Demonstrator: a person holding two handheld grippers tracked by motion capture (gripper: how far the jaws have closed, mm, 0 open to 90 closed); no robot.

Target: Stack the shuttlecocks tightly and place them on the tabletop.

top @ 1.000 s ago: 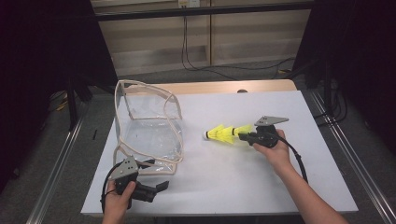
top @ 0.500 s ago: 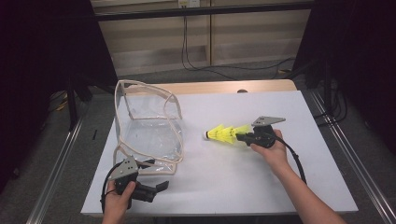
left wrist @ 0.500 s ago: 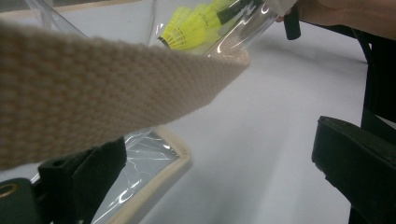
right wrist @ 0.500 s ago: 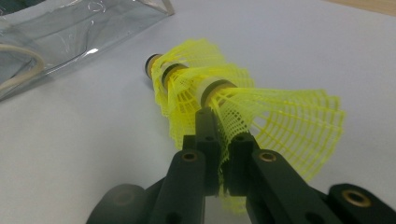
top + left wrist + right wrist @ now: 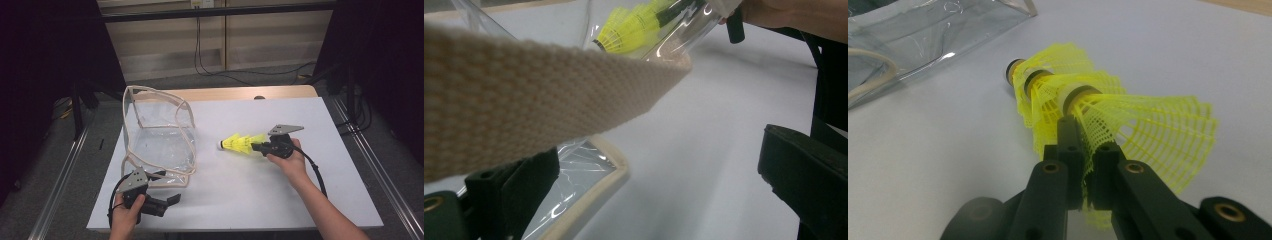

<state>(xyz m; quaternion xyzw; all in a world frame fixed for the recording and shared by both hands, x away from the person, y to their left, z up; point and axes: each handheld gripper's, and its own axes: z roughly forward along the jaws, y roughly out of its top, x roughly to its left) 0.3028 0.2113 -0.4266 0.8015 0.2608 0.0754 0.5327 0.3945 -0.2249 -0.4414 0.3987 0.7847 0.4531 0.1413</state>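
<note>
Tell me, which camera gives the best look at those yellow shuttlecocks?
The right gripper view: the shuttlecocks sit close up, nested together, skirt pinched between its jaws. The high view shows them small, beside the clear bag. The left gripper view glimpses them through plastic.

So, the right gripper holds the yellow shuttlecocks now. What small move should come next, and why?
Probably carry the shuttlecocks leftward toward the clear bag. The right gripper is shut on their yellow skirt, and they lie apart from the bag. The left gripper is open by the bag's near edge, the strap just above its jaws, so it might first take the strap to steady the opening.
</note>
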